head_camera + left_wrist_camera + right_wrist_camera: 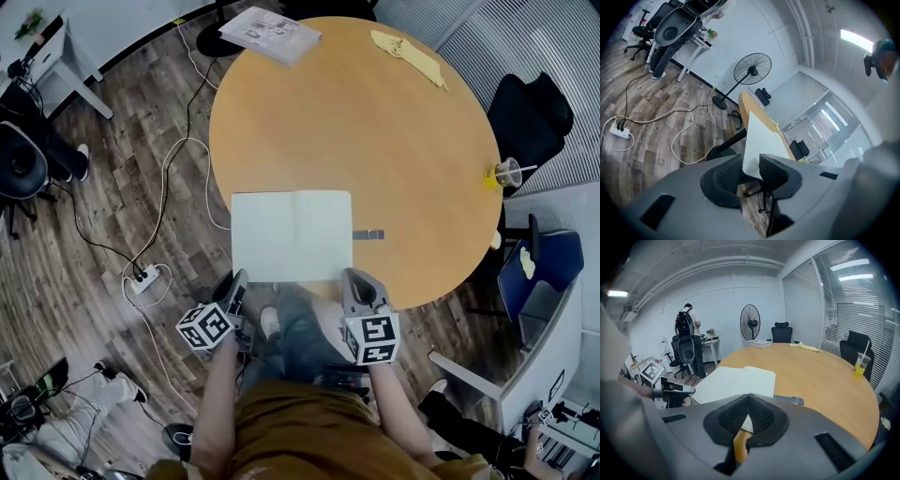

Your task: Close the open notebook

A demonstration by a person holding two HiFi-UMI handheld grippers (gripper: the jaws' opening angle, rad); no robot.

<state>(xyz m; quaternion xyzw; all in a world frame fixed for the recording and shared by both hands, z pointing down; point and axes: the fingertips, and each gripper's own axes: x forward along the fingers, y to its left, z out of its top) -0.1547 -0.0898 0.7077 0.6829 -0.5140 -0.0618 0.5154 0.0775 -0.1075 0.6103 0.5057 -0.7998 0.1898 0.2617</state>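
The open notebook [291,234] lies flat with pale blank pages near the front edge of the round wooden table [403,141]. My left gripper [239,279] is at its near left corner and rolled on its side. In the left gripper view, that gripper [751,161] stands open, with the notebook's corner [757,140] showing in the gap between its jaws; the pads do not press on it. My right gripper [353,277] sits at the near right corner. Its tips [749,398] meet, shut, and the notebook [736,383] lies just beyond them.
A short grey strap [368,234] lies right of the notebook. At the far edge are a stack of printed books [275,35] and a yellow cloth [410,52]; a plastic cup with a straw [507,172] stands at the right rim. Cables and a power strip [143,277] lie on the floor to the left.
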